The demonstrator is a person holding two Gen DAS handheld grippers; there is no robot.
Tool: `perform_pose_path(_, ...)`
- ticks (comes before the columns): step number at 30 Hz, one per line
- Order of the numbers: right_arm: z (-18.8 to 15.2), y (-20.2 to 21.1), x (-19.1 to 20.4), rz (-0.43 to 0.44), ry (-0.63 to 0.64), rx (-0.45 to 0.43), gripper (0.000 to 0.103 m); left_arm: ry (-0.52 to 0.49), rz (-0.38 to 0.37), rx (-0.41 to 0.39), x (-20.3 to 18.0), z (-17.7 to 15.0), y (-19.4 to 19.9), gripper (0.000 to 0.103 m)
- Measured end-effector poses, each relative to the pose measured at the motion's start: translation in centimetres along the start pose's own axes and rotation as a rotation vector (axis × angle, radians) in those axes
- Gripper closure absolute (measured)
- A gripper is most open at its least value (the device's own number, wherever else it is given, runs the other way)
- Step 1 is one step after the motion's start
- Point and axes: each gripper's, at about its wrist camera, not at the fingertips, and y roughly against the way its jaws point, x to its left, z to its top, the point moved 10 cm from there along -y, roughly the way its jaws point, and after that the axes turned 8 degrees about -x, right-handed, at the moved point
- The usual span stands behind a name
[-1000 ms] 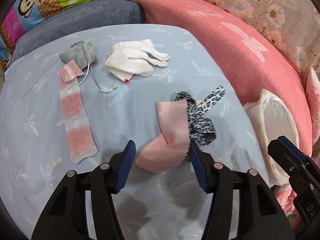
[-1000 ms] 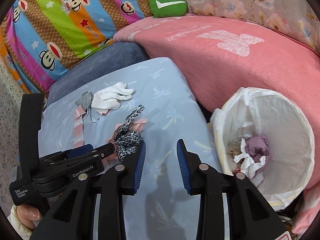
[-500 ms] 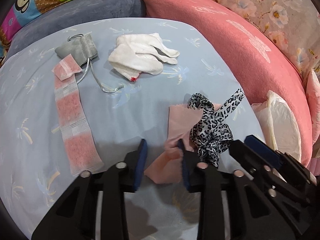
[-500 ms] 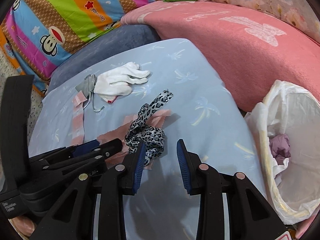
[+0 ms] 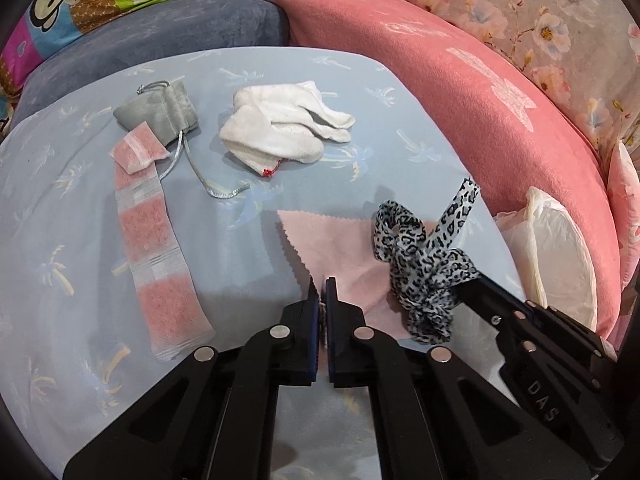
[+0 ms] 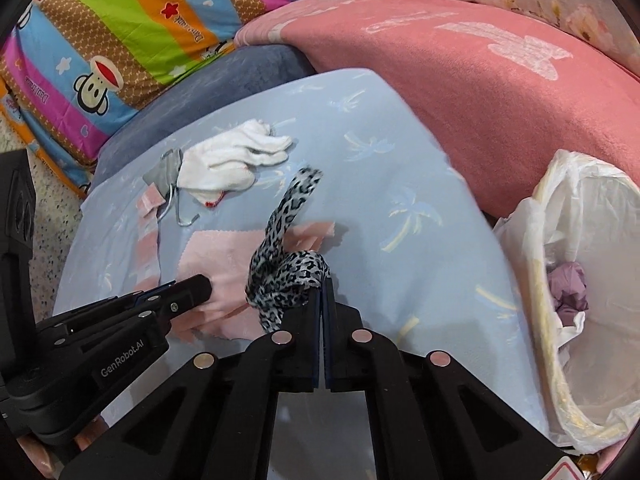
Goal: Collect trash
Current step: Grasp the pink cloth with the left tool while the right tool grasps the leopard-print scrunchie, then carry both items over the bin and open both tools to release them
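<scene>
On the light blue table cover point(image 5: 80, 208) lie a pink cloth point(image 5: 340, 240), a leopard-print ribbon point(image 5: 424, 264), white gloves point(image 5: 280, 132), a grey drawstring pouch point(image 5: 160, 112) and a pink-and-white strip point(image 5: 156, 256). My left gripper point(image 5: 322, 286) is shut on the near edge of the pink cloth. My right gripper point(image 6: 322, 286) is shut on the leopard-print ribbon point(image 6: 288, 272), which lies partly on the pink cloth point(image 6: 216, 256). The right gripper's fingers also show in the left wrist view point(image 5: 476, 292), at the ribbon.
A bin lined with a white bag point(image 6: 580, 240) stands to the right of the table and holds crumpled trash point(image 6: 568, 284). A pink blanket point(image 6: 480, 68) and a striped cartoon cushion point(image 6: 120, 32) lie behind. The bin's rim shows in the left wrist view point(image 5: 560, 256).
Both grippers have closed: the left on the pink cloth's edge, the right on the leopard-print ribbon. The pink cloth now lies spread flatter, and both grippers have moved in closer.
</scene>
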Motion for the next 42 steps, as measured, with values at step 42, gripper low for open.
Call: perform_pose_path(42,3.7,18.8,-21.6,-0.197,-0.285,-0.307,0.102,-0.35,-0.252,-0.153,-26.6,4.2,6.8,0.1)
